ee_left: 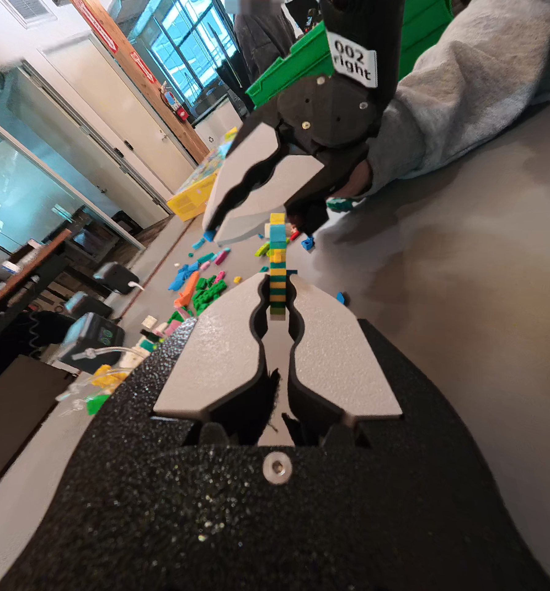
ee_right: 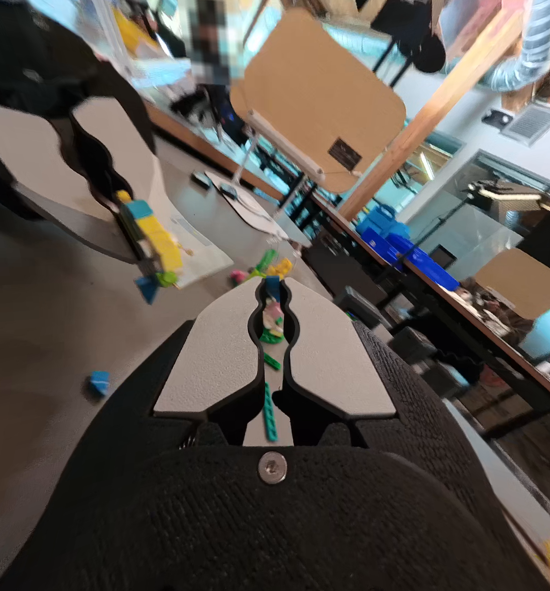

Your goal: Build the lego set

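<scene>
left gripper (ee_left: 277,281) clamped on striped brick tower (ee_left: 277,256) above grey table (ee_left: 459,287); right gripper (ee_right: 272,283), at 12 o'clock, nearly closed on small blue brick (ee_right: 272,286).

Your right gripper (ee_left: 216,233) carries a white label (ee_left: 353,64) with black characters on its black body, sharp enough to read. Two red signs (ee_left: 142,67) with white lettering sit on the wooden beam (ee_left: 158,105), too blurred for you to make out. The yellow box (ee_left: 193,198) on the table has small print on its end, unreadable. A dark device (ee_left: 91,339) off to your left shows green figures on its screen, blurred. In the right wrist view, a black plaque (ee_right: 344,155) with pale lines sits on the cardboard panel (ee_right: 315,89), illegible, and the printed sheet (ee_right: 200,249) is blurred.
</scene>
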